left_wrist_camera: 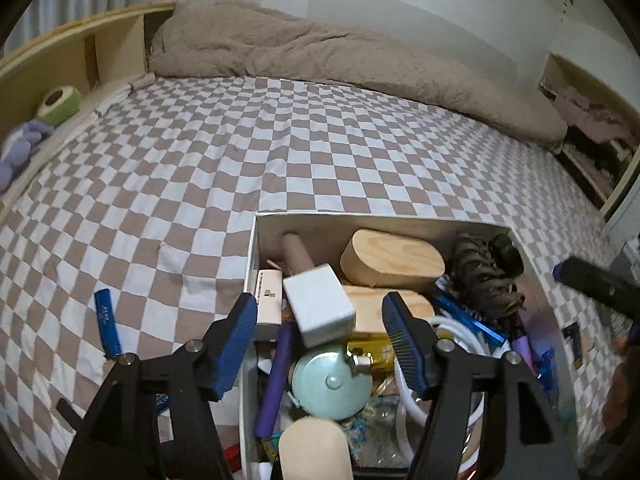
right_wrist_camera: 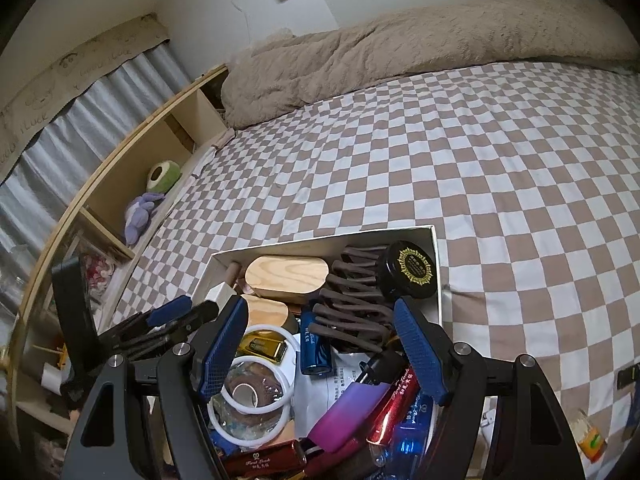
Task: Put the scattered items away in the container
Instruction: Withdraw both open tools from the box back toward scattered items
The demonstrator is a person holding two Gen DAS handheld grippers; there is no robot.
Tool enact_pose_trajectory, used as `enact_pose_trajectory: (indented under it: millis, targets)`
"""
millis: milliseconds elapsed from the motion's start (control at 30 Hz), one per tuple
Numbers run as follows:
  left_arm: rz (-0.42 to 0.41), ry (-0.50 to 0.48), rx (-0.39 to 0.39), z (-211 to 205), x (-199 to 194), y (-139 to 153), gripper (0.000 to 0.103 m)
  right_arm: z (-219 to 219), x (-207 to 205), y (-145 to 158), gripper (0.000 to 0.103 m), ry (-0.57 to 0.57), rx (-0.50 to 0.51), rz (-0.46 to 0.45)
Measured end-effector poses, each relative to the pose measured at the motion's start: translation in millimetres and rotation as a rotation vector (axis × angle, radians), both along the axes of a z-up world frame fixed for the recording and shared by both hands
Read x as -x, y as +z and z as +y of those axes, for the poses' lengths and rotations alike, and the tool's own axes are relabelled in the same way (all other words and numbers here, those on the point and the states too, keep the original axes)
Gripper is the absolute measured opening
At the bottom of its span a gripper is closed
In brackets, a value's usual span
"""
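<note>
Standing on the checkered bedsheet (left_wrist_camera: 240,152), a white rectangular box (left_wrist_camera: 251,248) is seen packed with small items. The box's long axis is judged to run across the left wrist view, its far wall parallel to the beige fleece blanket (left_wrist_camera: 320,52) bunched along the wall.

Contents noted, left wrist view: two oval wooden blocks, the far one (left_wrist_camera: 394,258) lying crosswise; a white block (left_wrist_camera: 320,304), blurred and tilted, resting on the pile between the jaws; a cream carton (left_wrist_camera: 267,300) against the near-left wall, long axis pointing away; a cardboard tube (left_wrist_camera: 294,252) angled toward the far-left corner; a round mint-green case (left_wrist_camera: 328,384); a purple stick (left_wrist_camera: 276,376) pointing away along the left wall; a brown claw clip (left_wrist_camera: 480,276) at the right.

Right wrist view: a black round jar with gold emblem (right_wrist_camera: 412,270) in the far-right corner, white rings (right_wrist_camera: 256,396), a blue tube (right_wrist_camera: 314,346), a red pen-like tube (right_wrist_camera: 394,408), possibly a lipstick case.

One blue strip (left_wrist_camera: 107,322) is left outside, flat on the sheet just left of the box, long axis pointing away.

The left gripper (left_wrist_camera: 320,330) is held over the box, jaws parted, nothing pressed by the pads. The right gripper (right_wrist_camera: 320,346) is likewise held over the box with jaws apart, gripping nothing.
</note>
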State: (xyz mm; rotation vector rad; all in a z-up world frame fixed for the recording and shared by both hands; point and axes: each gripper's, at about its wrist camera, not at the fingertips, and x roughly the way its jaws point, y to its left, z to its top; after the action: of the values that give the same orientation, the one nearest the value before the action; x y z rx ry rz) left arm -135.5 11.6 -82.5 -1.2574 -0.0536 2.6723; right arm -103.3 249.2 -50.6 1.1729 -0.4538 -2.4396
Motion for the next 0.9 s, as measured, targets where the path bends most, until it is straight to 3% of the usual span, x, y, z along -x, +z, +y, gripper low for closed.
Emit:
enact_pose_trajectory:
  millis: [133, 300, 533, 600, 667, 900]
  targets:
    - [0.041, 0.018, 0.114, 8.4, -9.7, 2.7, 0.074, 1.5, -1.9, 2.7, 0.075, -0.005, 0.004, 0.006]
    - [0.074, 0.014, 0.144, 3.4, -18.6, 8.7, 0.078, 2.7, -4.0, 4.4, 0.076, -0.007, 0.012, 0.011]
    - [0.018, 0.053, 0.112, -8.1, -12.6, 2.5, 0.079, 4.6, -6.1, 5.7, 0.076, -0.008, 0.017, 0.013]
    - [0.016, 0.077, 0.101, -13.4, -15.1, 3.2, 0.093, 6.1, -7.1, 6.1, 0.076, -0.013, 0.018, 0.013]
    - [0.02, 0.119, 0.087, -22.6, -16.3, 5.2, 0.096, 6.8, -8.2, 6.4, 0.076, -0.017, 0.018, 0.014]
    - [-0.061, 0.195, 0.041, -41.5, -3.0, -3.6, 0.097, 7.7, -10.6, 8.9, 0.076, -0.023, 0.017, 0.017]
